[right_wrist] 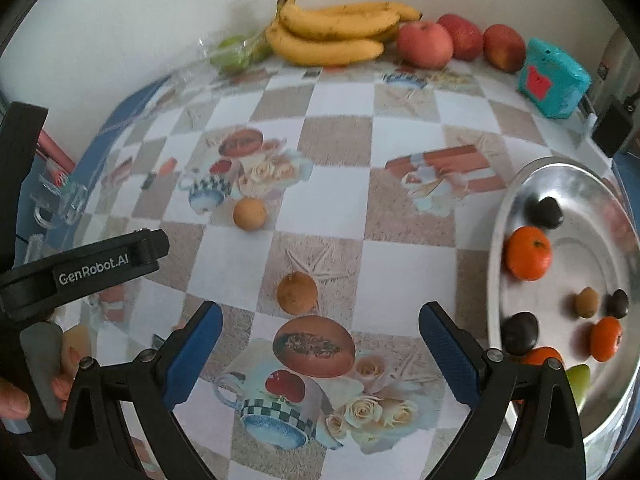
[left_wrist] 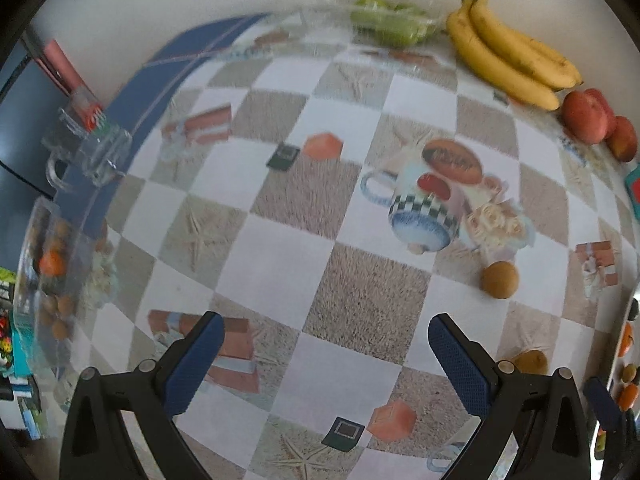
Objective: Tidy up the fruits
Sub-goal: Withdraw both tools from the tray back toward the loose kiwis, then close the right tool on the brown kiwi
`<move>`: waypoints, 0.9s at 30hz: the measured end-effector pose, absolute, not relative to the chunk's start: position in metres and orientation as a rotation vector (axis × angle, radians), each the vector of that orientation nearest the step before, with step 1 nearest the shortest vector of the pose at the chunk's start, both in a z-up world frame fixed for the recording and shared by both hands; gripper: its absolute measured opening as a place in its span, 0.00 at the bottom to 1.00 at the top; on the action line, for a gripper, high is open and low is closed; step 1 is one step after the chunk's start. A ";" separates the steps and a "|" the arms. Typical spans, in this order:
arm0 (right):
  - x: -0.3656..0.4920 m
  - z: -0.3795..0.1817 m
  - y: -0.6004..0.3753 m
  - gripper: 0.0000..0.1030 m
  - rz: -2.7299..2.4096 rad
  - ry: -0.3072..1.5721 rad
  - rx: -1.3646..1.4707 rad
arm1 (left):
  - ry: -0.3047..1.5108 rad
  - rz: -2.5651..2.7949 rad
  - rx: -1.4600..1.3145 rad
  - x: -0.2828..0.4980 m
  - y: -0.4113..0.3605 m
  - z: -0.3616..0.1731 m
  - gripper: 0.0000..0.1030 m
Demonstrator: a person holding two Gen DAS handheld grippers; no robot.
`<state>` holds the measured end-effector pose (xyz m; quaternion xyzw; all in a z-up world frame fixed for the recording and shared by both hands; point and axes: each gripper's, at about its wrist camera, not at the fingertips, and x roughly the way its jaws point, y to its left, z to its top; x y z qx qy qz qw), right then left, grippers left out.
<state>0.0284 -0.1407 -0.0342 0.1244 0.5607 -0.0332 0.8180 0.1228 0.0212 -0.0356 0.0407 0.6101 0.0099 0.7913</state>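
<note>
Two small brown round fruits lie on the patterned tablecloth. In the right wrist view the nearer brown fruit (right_wrist: 297, 293) sits just ahead of my open right gripper (right_wrist: 322, 354), between its finger lines and untouched; the farther brown fruit (right_wrist: 249, 214) lies beyond it to the left. A metal bowl (right_wrist: 592, 240) to the right holds oranges (right_wrist: 527, 253), dark plums (right_wrist: 519, 333) and other small fruit. My left gripper (left_wrist: 326, 364) stands open and empty over the cloth, with one brown fruit (left_wrist: 499, 280) ahead to its right and another (left_wrist: 530, 362) beside its right finger.
Bananas (right_wrist: 332, 32), red apples (right_wrist: 425, 44) and bagged green fruit (right_wrist: 236, 54) line the back wall, beside a teal box (right_wrist: 554, 78). A glass bowl (left_wrist: 48, 264) of fruit and a glass mug (left_wrist: 88, 152) stand at the left table edge. A hand (right_wrist: 12, 400) holds the left gripper's black body (right_wrist: 92, 268).
</note>
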 end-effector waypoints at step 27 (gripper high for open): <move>0.039 -0.048 -0.137 0.29 0.011 1.196 0.324 | 1.334 0.005 0.077 0.124 0.016 -0.043 1.00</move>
